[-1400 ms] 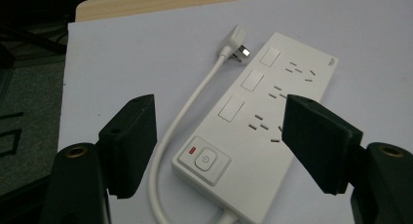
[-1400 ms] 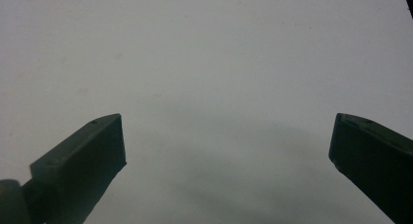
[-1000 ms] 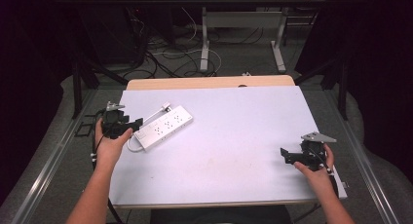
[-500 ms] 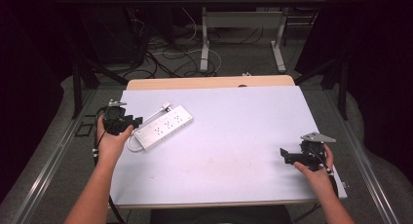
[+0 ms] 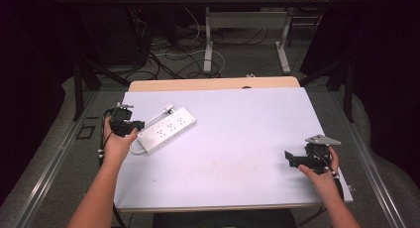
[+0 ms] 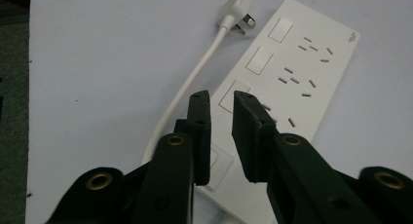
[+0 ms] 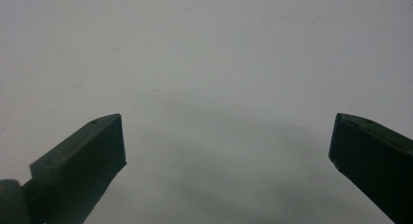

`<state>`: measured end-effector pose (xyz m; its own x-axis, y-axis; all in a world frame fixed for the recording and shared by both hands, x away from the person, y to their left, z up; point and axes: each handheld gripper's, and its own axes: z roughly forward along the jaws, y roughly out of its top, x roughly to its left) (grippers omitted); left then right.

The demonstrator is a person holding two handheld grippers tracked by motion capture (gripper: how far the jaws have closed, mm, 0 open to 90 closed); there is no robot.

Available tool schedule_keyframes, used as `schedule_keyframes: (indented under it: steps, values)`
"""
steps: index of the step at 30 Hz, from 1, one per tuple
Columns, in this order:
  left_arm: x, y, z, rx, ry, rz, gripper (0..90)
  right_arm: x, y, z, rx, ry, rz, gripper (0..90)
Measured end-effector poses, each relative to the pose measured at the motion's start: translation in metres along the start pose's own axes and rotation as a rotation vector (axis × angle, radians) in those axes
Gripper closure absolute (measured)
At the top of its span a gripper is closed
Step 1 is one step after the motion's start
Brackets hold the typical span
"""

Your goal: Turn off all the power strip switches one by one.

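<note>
Left gripper narrowing over power strip

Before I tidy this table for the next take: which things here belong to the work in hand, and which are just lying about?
In use:
- white power strip, by the left gripper, whose fingers have just been closing with nothing between them
- its cord and plug

Lying about:
- right gripper, open over bare table
- cables on the floor behind
</note>
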<state>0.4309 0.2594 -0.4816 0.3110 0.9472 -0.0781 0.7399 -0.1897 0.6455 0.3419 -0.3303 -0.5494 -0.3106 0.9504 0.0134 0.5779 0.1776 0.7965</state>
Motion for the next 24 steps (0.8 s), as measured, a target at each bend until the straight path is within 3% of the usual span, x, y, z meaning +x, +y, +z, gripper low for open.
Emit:
schedule_keyframes:
  steps: [8, 16, 19, 24]
  values:
    - [-0.001, 0.001, 0.006, 0.026, 0.028, -0.014, 89.4, 0.0, 0.0, 0.0, 0.001, 0.003, 0.0, 0.0]
    - [-0.001, -0.002, 0.013, 0.062, 0.025, -0.034, 90.0, 0.0, 0.0, 0.0, 0.001, 0.003, 0.001, 0.0]
    - [0.0, -0.003, 0.015, 0.096, 0.025, -0.032, 90.0, 0.0, 0.0, 0.001, -0.002, -0.008, 0.004, 0.0]
    - [0.002, -0.008, 0.02, 0.094, 0.026, -0.045, 90.0, 0.0, 0.0, 0.001, 0.001, -0.001, 0.001, 0.0]
